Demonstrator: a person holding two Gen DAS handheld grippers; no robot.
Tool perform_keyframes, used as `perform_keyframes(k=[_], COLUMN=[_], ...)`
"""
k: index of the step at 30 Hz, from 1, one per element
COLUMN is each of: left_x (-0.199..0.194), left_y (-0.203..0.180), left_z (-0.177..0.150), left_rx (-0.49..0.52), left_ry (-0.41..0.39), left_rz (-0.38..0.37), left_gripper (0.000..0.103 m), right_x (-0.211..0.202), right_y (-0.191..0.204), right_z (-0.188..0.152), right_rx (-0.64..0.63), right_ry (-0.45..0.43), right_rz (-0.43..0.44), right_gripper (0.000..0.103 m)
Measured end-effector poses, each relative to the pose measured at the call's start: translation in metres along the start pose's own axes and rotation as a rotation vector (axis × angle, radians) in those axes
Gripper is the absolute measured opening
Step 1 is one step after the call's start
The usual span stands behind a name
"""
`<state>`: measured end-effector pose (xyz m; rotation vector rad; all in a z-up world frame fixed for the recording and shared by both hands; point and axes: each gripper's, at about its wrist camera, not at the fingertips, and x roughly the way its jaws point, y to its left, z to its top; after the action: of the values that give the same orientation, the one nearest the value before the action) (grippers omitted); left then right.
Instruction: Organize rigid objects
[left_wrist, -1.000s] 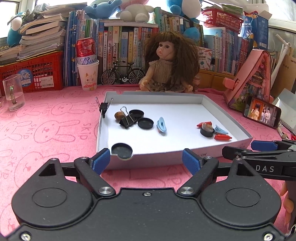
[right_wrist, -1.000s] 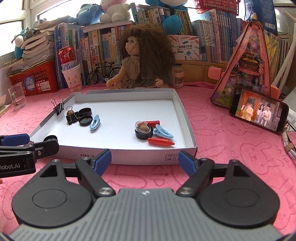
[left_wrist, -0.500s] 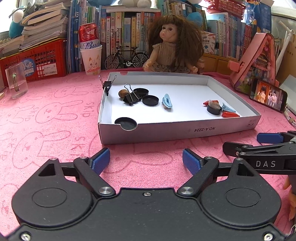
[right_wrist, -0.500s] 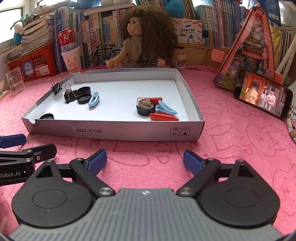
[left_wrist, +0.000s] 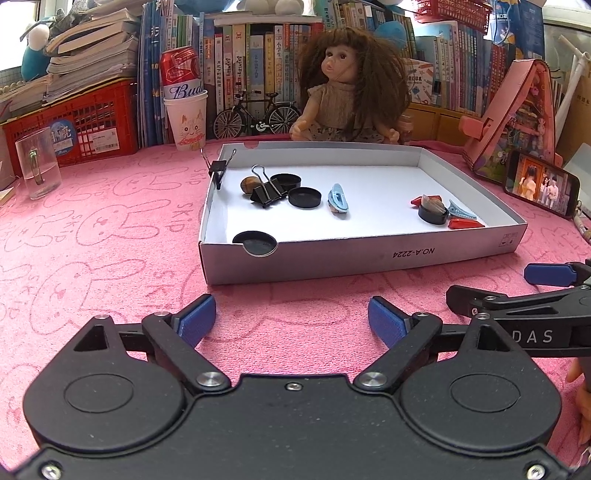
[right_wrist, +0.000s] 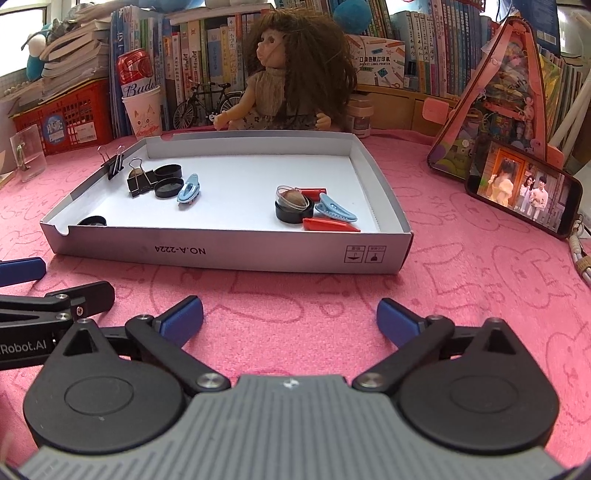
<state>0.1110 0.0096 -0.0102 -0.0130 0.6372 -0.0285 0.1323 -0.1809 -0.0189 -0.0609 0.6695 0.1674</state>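
Short of the tray (left_wrist: 369, 258), both tools' jaws have just been opening, wide apart, empty.

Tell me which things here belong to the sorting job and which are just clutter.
Job:
- white box lid
- binder clips
- black caps
- blue hair clips
- red clips
- nuts

Clutter:
- doll
- phone
- paper cup with can
- toy bicycle
- glass
- red crate
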Motion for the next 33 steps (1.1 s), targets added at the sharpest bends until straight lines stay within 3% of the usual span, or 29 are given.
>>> perform_keyframes(k=[7, 14, 33], left_x=[-0.0031, -0.0004, 0.0000], left_y=[-0.0037, -0.0010, -0.0005], left_z=[-0.0041, -0.0038, -0.0038], left_rx=[0.018, 0.000, 0.000], left_ry=[0.002, 0.020, 0.020], left_rz=[0.019, 0.038, 0.038], left_gripper=[0.092, 0.102, 0.103], right_x=[0.0002, 0.0001, 0.0002], right_y=[0.0001, -0.0004, -0.0004], right_z=[0.0001, -0.0001, -0.0002], right_rx=[0.000, 0.003, 0.002], right_ry=[0.000, 0.000, 0.000], right_rz=[0.000, 0.000, 0.001], right_gripper=[0.103, 0.103, 0.103])
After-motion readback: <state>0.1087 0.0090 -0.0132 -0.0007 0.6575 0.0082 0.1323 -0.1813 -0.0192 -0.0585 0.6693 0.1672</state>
